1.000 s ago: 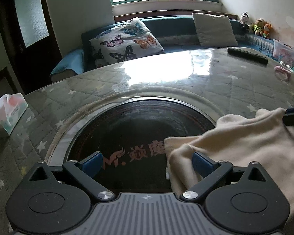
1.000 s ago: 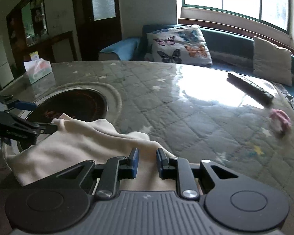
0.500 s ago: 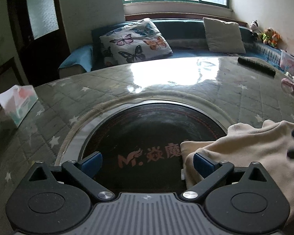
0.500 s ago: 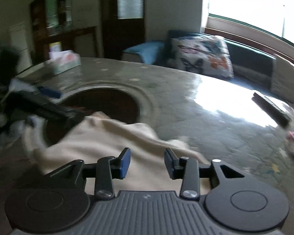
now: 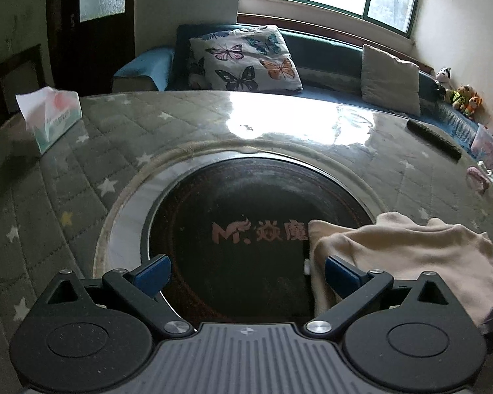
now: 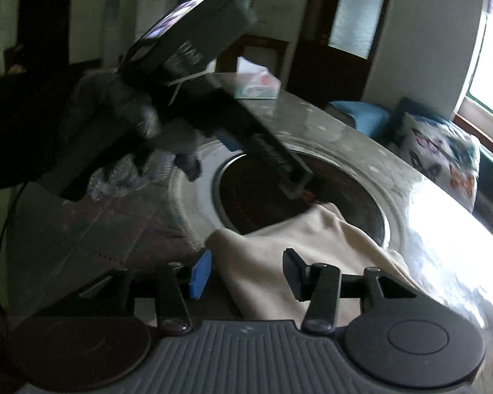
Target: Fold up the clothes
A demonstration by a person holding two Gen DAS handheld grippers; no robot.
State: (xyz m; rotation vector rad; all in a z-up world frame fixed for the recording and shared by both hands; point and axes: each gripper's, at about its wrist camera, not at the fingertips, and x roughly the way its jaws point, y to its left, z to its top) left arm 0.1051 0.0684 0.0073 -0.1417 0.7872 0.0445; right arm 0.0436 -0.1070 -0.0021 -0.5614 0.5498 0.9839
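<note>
lying crumpled on the near right part of the table [image 5: 92, 151], a cream cloth [image 5: 407, 256] covers the right edge of the dark round plate [image 5: 246, 203] set in the tabletop, its left corner just over the pink lettering there.

left gripper [image 5: 246, 272] hangs above the near rim of the plate with its jaws spread wide and nothing between them; its right blue pad [image 5: 340, 272] is at the cloth's left edge, and whether it touches cannot be told. in the right wrist view this same gripper [image 6: 266, 151] shows from the side, held by a hand [image 6: 128, 151] in a grey knit glove, with a dark sleeve behind it.

right gripper [image 6: 246, 274] is over the cloth's near side, jaws opening; the cloth lies below the gap between them and the pads do not press on it. this view is blurred.

far left on the table stands a tissue box [image 5: 51, 115]. far right lie a black remote [image 5: 434, 139] and a small pink thing [image 5: 476, 179]. beyond the table a bench under the window carries a butterfly pillow [image 5: 243, 59], a plain pillow [image 5: 389, 80] and some soft toys [image 5: 460, 93] at the right end.
</note>
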